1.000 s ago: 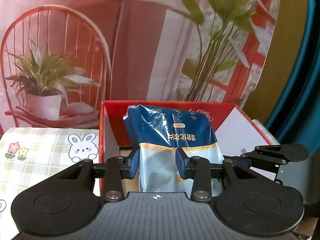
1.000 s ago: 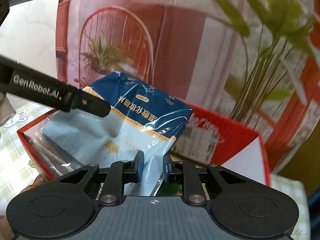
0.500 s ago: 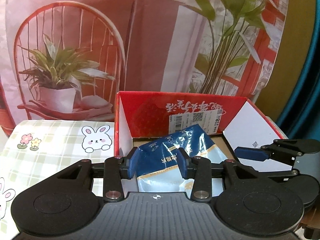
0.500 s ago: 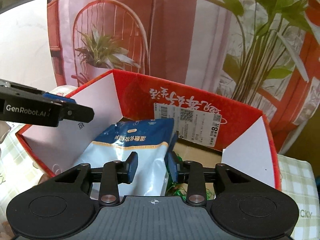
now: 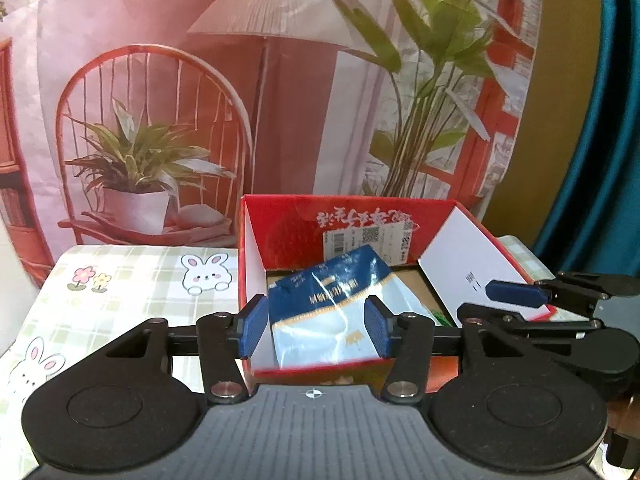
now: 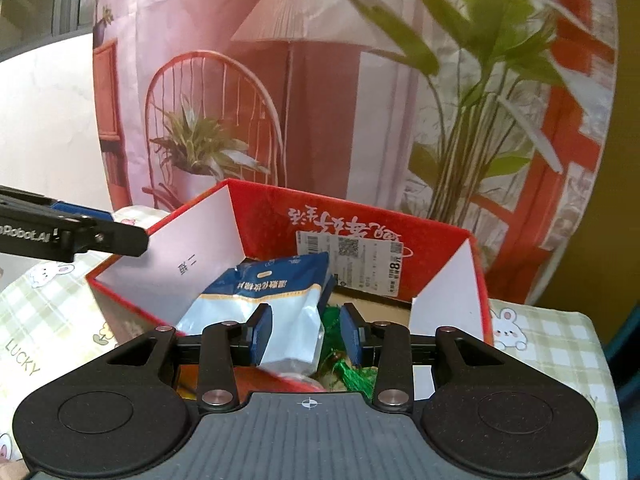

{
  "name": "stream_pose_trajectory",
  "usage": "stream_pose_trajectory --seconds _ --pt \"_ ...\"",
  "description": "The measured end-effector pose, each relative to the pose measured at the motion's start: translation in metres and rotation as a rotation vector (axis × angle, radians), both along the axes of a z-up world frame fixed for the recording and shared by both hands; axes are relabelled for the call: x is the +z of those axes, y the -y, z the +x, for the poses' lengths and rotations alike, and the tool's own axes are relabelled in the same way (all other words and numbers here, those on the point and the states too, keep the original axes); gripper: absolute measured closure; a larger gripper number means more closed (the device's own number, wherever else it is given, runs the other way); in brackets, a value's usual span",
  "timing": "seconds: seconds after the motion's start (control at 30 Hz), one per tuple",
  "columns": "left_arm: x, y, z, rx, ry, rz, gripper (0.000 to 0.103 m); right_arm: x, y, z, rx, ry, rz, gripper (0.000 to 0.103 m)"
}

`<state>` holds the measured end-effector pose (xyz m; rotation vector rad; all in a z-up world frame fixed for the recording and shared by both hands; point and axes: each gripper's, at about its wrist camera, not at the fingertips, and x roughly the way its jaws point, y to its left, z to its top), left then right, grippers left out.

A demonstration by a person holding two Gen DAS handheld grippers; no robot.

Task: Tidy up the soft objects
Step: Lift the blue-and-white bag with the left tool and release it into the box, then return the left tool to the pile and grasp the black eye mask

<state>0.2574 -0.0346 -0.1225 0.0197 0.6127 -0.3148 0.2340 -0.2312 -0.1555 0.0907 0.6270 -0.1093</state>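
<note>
The pack now lies inside the red box at centre frame, so this item looks stowed, with left gripper opening and right gripper parted, neither pressing it.

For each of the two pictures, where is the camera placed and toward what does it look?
Left wrist: on the left gripper, looking down into the red box; its opening jaws frame the blue packet.
Right wrist: on the right gripper, facing the same box from the other side.
Shared: box, packet, each other's gripper.
</note>
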Motion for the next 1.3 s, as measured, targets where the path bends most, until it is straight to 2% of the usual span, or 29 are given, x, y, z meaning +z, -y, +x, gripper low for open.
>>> stream_pose_trajectory --seconds 0.4,0.67,0.87,1.03,1.13,1.3 --pt "-0.020 -0.007 -0.079 -0.008 -0.069 -0.017 0.047 0.003 -0.022 -0.075 -0.008 0.035 0.027 0.068" --pt "-0.062 -0.022 -0.132 0.000 -0.187 -0.083 0.047 -0.027 -0.032 -0.145 -0.041 0.011 0.095 0.066" --pt "-0.074 -0.027 -0.154 0.017 -0.195 -0.095 0.047 -0.054 -0.039 -0.187 -0.081 -0.042 0.110 0.062" --pt "-0.079 -0.029 -0.157 0.029 -0.210 -0.115 0.046 -0.061 -0.037 -0.206 -0.101 -0.037 0.129 0.052" --pt "-0.086 -0.032 -0.153 0.046 -0.240 -0.134 0.045 -0.061 -0.033 -0.211 -0.115 -0.022 0.147 0.038" --pt "-0.089 -0.033 -0.149 0.049 -0.251 -0.143 0.043 -0.070 -0.027 -0.207 -0.126 -0.054 0.192 0.031"
